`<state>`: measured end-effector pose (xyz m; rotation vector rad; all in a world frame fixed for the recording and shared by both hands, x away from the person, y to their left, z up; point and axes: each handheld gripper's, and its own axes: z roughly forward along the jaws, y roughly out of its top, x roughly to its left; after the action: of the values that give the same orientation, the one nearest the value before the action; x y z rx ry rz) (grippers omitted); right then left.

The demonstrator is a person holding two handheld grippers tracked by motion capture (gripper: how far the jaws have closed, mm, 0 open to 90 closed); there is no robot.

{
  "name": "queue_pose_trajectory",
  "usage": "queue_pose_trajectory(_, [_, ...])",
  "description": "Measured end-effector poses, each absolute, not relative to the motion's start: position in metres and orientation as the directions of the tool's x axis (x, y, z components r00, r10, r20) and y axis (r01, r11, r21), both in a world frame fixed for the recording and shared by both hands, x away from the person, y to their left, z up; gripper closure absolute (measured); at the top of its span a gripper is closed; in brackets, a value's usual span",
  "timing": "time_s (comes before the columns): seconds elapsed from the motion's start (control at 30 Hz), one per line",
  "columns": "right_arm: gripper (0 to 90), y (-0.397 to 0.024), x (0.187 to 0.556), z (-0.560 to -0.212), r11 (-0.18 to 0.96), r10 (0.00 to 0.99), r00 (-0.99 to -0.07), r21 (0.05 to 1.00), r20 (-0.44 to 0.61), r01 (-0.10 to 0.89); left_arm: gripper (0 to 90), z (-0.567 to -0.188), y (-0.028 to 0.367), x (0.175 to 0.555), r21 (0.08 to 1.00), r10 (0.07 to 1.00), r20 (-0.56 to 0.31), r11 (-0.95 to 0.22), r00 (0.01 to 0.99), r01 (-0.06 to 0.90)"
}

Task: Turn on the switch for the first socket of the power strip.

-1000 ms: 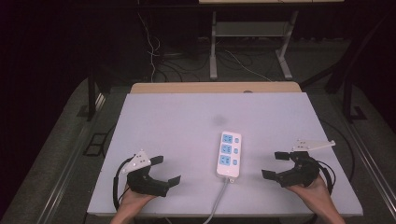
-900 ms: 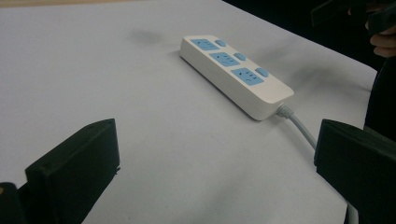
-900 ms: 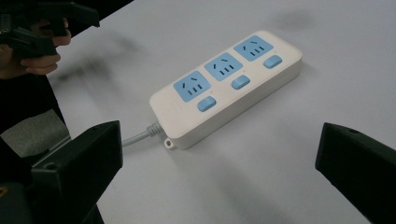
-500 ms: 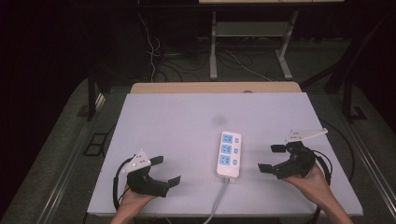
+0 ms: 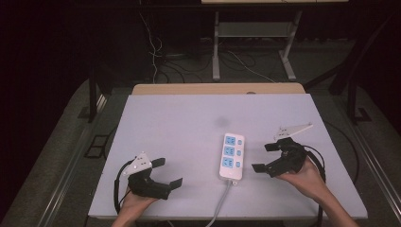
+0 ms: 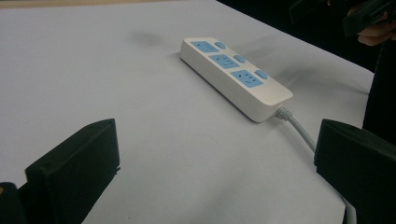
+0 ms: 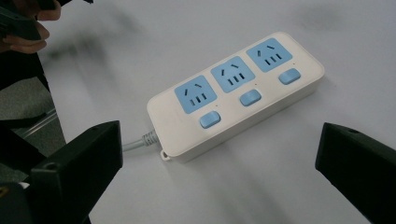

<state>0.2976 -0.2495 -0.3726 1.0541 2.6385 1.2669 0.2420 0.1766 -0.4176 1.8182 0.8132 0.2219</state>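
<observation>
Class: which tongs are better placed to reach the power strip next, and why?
Right. The right tongs are open, close beside the strip and facing it; the left tongs sit farther off.

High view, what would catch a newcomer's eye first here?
The white power strip with three blue sockets, lying right of centre on the pale table, its grey cable running off the near edge. Flanking it, the left gripper and the right gripper have jaws wide apart, touching nothing.
</observation>
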Motion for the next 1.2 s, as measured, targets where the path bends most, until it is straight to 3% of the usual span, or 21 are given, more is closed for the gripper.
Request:
queue_pose_trajectory(0.9, [0.5,-0.203,0.318,-0.371,0.540,0.527,-0.820,0.656,0.224,0.527,0.0,-0.418,0.178,0.243,0.886,0.624,-0.231,-0.181,0.747,0.426])
queue_pose_trajectory(1.03, [6.5,-0.202,0.323,-0.370,0.538,0.531,-0.815,0.651,0.232,0.536,0.0,-0.418,0.178,0.242,0.887,0.624,-0.232,-0.179,0.746,0.426])
queue_pose_trajectory(1.1, [16.8,-0.202,0.325,-0.370,0.542,0.524,-0.818,0.648,0.238,0.536,0.0,-0.418,0.178,0.242,0.887,0.624,-0.233,-0.178,0.746,0.426])
queue_pose_trajectory(1.2, [23.3,-0.202,0.328,-0.372,0.545,0.514,-0.821,0.645,0.247,0.536,0.0,-0.418,0.178,0.243,0.888,0.625,-0.234,-0.175,0.744,0.426])
